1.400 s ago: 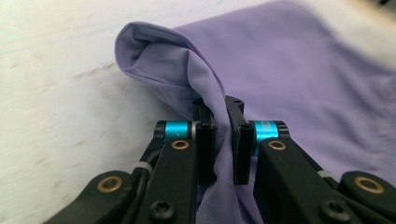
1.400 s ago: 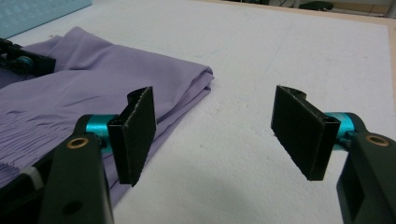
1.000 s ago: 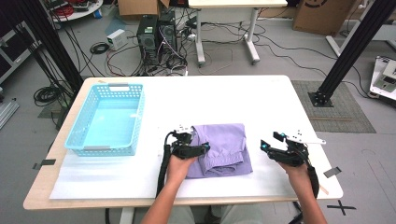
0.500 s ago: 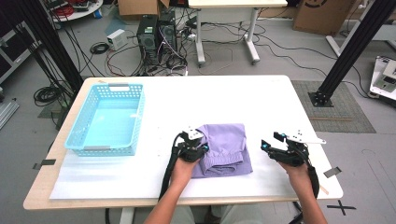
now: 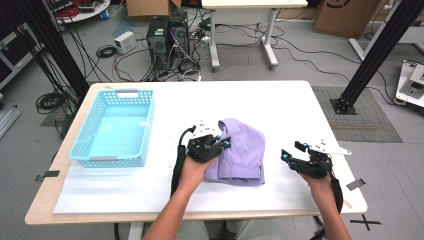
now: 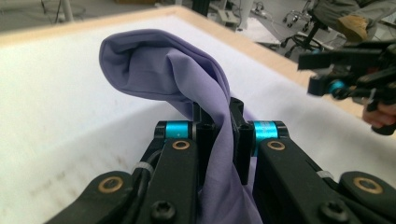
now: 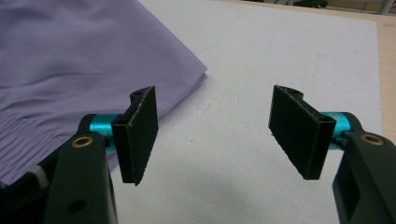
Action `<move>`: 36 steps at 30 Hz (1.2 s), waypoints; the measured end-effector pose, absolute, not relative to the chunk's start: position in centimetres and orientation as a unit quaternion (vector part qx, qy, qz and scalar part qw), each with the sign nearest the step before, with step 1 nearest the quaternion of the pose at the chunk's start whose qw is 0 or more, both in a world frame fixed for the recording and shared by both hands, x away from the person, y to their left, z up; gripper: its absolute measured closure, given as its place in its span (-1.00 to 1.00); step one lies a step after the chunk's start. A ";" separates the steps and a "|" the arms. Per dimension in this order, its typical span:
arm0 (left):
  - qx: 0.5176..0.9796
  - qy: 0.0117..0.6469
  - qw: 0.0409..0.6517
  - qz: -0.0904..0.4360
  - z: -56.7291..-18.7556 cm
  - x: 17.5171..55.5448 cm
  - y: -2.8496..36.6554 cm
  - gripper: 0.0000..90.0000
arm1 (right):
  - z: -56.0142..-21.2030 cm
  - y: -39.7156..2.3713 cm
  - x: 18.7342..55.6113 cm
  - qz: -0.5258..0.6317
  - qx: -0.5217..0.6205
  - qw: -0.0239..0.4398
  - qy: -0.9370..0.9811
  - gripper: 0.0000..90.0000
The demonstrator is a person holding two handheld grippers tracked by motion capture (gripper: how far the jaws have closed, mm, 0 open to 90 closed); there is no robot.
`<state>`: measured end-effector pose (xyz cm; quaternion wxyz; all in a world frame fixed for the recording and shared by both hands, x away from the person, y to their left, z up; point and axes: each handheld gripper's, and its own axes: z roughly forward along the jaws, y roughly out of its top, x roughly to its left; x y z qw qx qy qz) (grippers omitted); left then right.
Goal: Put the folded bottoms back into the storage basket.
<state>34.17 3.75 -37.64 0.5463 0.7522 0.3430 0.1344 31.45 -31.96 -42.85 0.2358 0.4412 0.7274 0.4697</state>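
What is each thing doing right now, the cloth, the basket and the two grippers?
Cloth: folded on the table, left edge pinched and lifted.
Basket: empty, upright, apart from the cloth.
Left gripper: shut on the cloth, having just closed.
Right gripper: open, holding nothing, beside the cloth.

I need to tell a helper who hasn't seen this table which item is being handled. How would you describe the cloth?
On the white table, look right of the light blue basket, near the front edge. There lies a folded lilac cloth, its left edge pinched in the left gripper. It is the table's one soft fabric item; the basket is rigid plastic.
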 end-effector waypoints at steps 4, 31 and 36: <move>0.748 0.328 0.557 0.148 -35.9 34.2 4.0 0.87 | -42.8 -32.2 31.4 0.472 0.443 0.237 0.724 -0.27; 0.710 0.298 0.602 0.212 -26.3 35.9 16.3 0.87 | -43.2 -32.0 31.7 0.466 0.447 0.235 0.727 -0.29; 0.701 0.297 0.608 0.227 -24.9 35.8 19.3 0.87 | -43.3 -31.9 31.7 0.464 0.445 0.237 0.729 -0.30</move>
